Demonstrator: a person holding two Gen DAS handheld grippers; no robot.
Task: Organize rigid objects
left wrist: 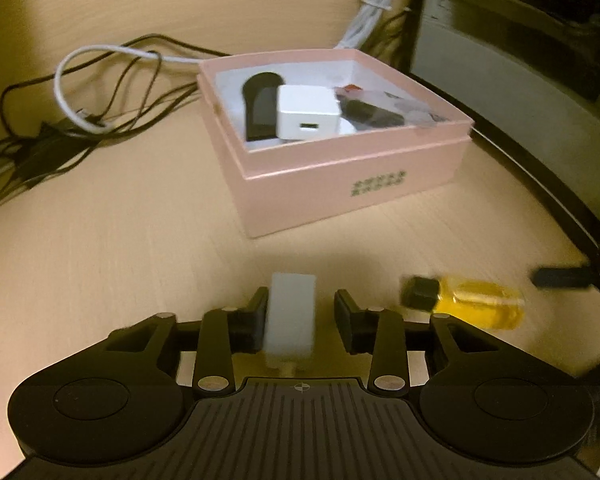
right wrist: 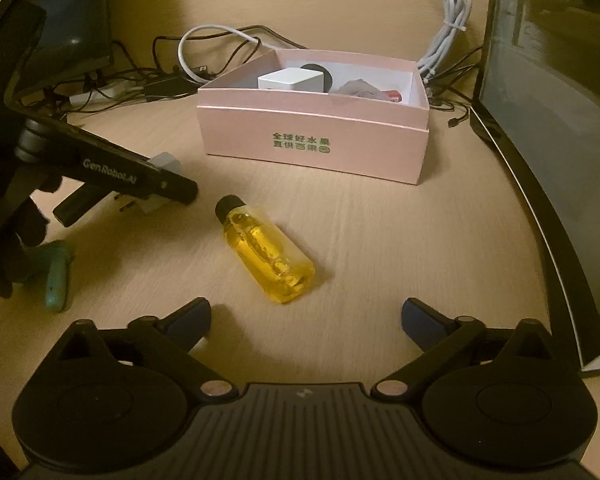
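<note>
A pink box (left wrist: 340, 184) (right wrist: 312, 140) stands on the wooden table and holds a white charger cube (left wrist: 306, 114) (right wrist: 290, 80), a black object (left wrist: 260, 108) and other small items. A white plug adapter (left wrist: 291, 316) (right wrist: 162, 178) lies between the fingers of my left gripper (left wrist: 300, 320); the left finger touches it and a gap shows at the right finger. The left gripper also shows in the right wrist view (right wrist: 156, 188). A small bottle of yellow liquid with a black cap (right wrist: 266, 250) (left wrist: 468, 302) lies on the table just ahead of my right gripper (right wrist: 306, 320), which is wide open and empty.
Tangled black and white cables (left wrist: 100, 92) (right wrist: 204, 60) lie behind the box. A dark monitor (right wrist: 548, 160) (left wrist: 520, 92) stands along the right side. A teal object (right wrist: 58, 276) lies at the left under the hand.
</note>
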